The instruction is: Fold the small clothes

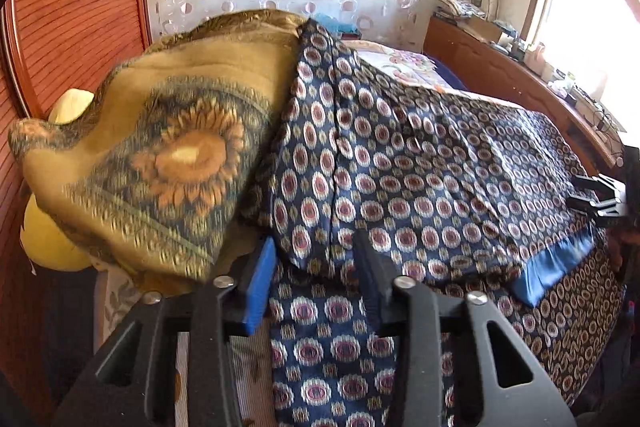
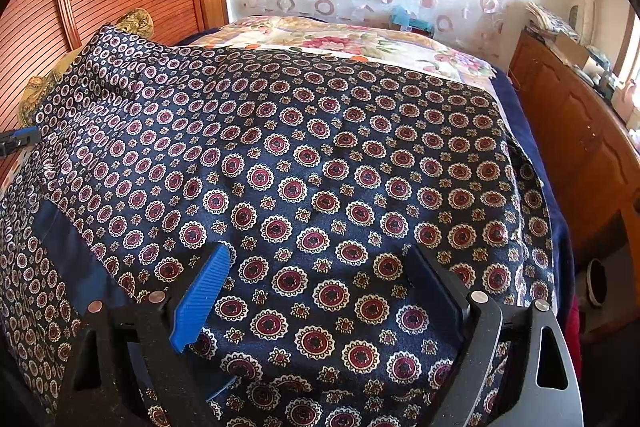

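L gripper [image 1: 316, 267], black w/ blue pads, sits half-closed around a raised fold of the navy silky garment w/ red medallion print [image 1: 420, 187]; pinch unclear. R gripper [image 2: 320, 291] spread wide over same cloth, flat on bed, blue hem edge [image 1: 556, 267] near front. One sunflower blanket [image 1: 160, 155] beside it.

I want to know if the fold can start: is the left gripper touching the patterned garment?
Cannot tell. In the left wrist view the garment lies between the left gripper's fingers, but no pad visibly presses it.
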`<state>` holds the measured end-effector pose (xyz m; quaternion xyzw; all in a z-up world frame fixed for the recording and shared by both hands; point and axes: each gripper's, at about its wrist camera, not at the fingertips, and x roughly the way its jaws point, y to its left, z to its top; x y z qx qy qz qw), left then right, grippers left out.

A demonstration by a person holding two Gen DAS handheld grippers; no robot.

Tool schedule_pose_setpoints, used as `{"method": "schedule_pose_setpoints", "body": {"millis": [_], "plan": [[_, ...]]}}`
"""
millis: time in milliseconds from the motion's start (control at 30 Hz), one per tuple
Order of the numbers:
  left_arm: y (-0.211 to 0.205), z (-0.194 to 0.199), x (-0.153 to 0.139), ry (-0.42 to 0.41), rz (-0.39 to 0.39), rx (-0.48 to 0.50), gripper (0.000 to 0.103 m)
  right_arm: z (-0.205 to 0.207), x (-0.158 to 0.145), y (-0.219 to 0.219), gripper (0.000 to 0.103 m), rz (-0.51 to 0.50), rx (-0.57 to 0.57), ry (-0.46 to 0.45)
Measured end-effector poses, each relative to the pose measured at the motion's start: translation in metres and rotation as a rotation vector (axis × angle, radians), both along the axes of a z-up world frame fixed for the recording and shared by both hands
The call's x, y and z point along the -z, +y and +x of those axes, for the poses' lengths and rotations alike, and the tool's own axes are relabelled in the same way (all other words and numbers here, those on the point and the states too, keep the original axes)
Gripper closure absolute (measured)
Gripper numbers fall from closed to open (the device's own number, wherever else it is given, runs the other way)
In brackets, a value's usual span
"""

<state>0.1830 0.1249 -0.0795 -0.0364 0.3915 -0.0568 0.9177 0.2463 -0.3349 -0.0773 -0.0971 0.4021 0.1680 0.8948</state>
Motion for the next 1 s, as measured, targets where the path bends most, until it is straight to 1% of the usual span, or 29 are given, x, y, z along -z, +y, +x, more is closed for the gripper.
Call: {"method": "schedule_pose_setpoints", "body": {"millis": [100, 233, 400, 533, 567, 600, 633, 700, 767, 867, 933, 967, 1000], "plan": [[-0.003, 0.007, -0.002, 0.001, 0.015, 0.000, 0.069, -0.009, -0.002, -0.005, 0.012, 0.001, 0.024, -0.007], [-0.005, 0.011, -0.002, 0.000, 0.041, -0.003, 0.069, -0.032, -0.008, -0.027, 0.012, 0.053, 0.046, -0.024], [-0.004, 0.010, -0.001, -0.003, 0.037, -0.007, 0.069, -0.052, -0.012, -0.065, 0.021, 0.101, 0.102, -0.021], [-0.005, 0.012, -0.003, -0.011, 0.035, -0.003, 0.070, -0.059, -0.006, -0.090, 0.031, 0.115, 0.147, 0.008], [-0.006, 0.013, -0.003, -0.011, 0.035, -0.001, 0.072, -0.059, -0.003, -0.094, 0.033, 0.119, 0.154, 0.020], [-0.007, 0.014, -0.003, -0.012, 0.037, 0.001, 0.075, -0.058, -0.002, -0.096, 0.038, 0.120, 0.157, 0.026], [-0.008, 0.014, -0.004, -0.013, 0.039, 0.004, 0.076, -0.057, 0.000, -0.097, 0.041, 0.124, 0.159, 0.032], [-0.009, 0.016, -0.004, -0.014, 0.045, 0.008, 0.079, -0.056, -0.002, -0.096, 0.047, 0.130, 0.153, 0.030], [-0.011, 0.018, -0.004, -0.012, 0.056, 0.011, 0.079, -0.052, -0.003, -0.094, 0.048, 0.133, 0.149, 0.038], [-0.012, 0.020, -0.004, -0.011, 0.070, 0.008, 0.080, -0.041, -0.004, -0.093, 0.051, 0.108, 0.161, 0.038], [-0.013, 0.021, -0.005, -0.012, 0.079, 0.011, 0.085, -0.034, -0.006, -0.093, 0.058, 0.106, 0.167, 0.038], [-0.013, 0.021, -0.005, -0.012, 0.086, 0.011, 0.090, -0.033, -0.007, -0.092, 0.061, 0.105, 0.167, 0.038], [-0.014, 0.021, -0.006, -0.015, 0.100, 0.008, 0.095, -0.031, -0.007, -0.089, 0.068, 0.101, 0.166, 0.037]]}}
